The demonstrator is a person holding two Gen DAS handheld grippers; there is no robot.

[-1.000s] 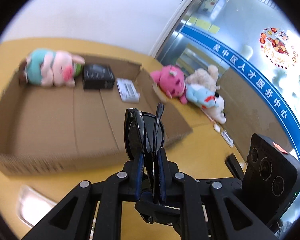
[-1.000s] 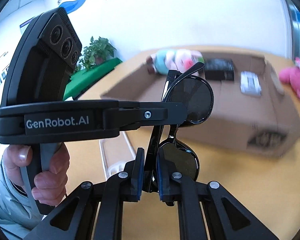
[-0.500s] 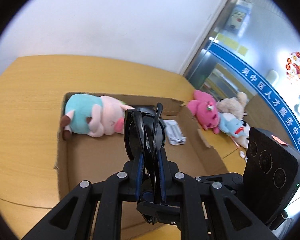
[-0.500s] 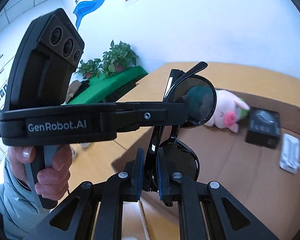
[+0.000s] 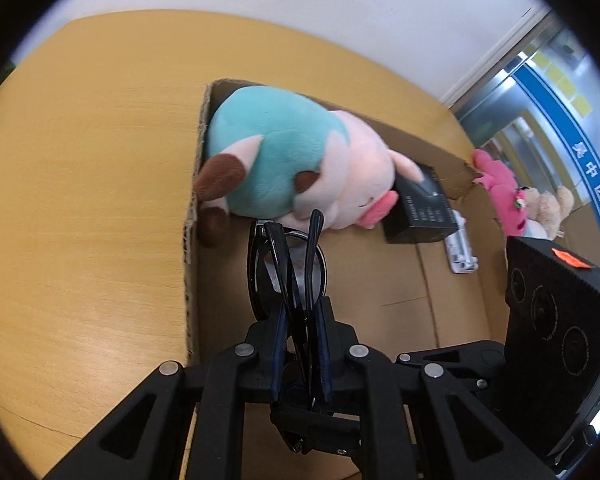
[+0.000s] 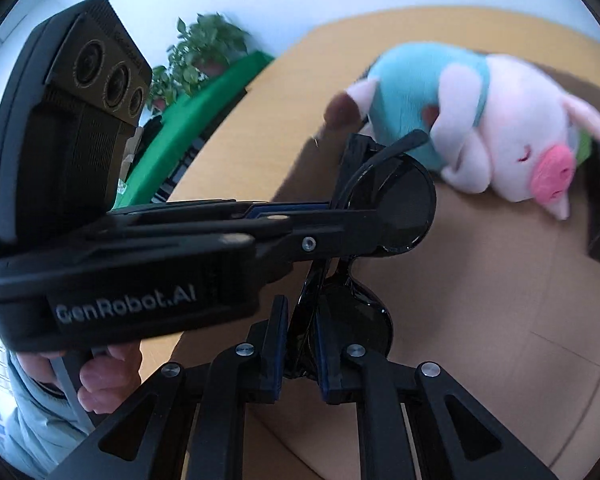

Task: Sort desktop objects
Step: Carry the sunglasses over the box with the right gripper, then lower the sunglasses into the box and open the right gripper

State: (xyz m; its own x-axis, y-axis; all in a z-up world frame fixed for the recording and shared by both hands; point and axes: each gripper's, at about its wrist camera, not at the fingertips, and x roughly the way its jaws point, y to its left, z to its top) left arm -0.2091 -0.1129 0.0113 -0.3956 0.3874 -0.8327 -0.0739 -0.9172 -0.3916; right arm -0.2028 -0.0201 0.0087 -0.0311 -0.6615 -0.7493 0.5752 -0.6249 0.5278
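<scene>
**A:** You're in the carry-and-place step. Both of your grippers hold one pair of folded sunglasses [image 5: 286, 264], and they hang over the open cardboard box [image 5: 194, 240], above its bare floor near its left wall.

**B:** How are the jaws standing?

**A:** Your left gripper [image 5: 300, 320] is nearly closed, pads pinching the folded frame and temples together. Your right gripper [image 6: 298, 334] is pinched on the lower lens and bridge. In the right wrist view the left one crosses in front and clamps the upper lens, so the two hold opposite halves of the pair.

**B:** What else is in the box?

**A:** The plush pig [image 5: 300, 164] lies against the box's far left corner, just beyond the sunglasses. The black carton [image 5: 420, 208] sits to the pig's right, touching its snout as far as I can tell, with a white packet [image 5: 462, 248] beside that. Pink and beige plush toys [image 5: 500, 188] lie outside the box, past its right wall.

**B:** And the next move?

**A:** I'd judge you need to lower the sunglasses onto the bare cardboard short of the pig, then spread both pairs of jaws together. Release one first and the pair may swing in the other's pinch.
</scene>
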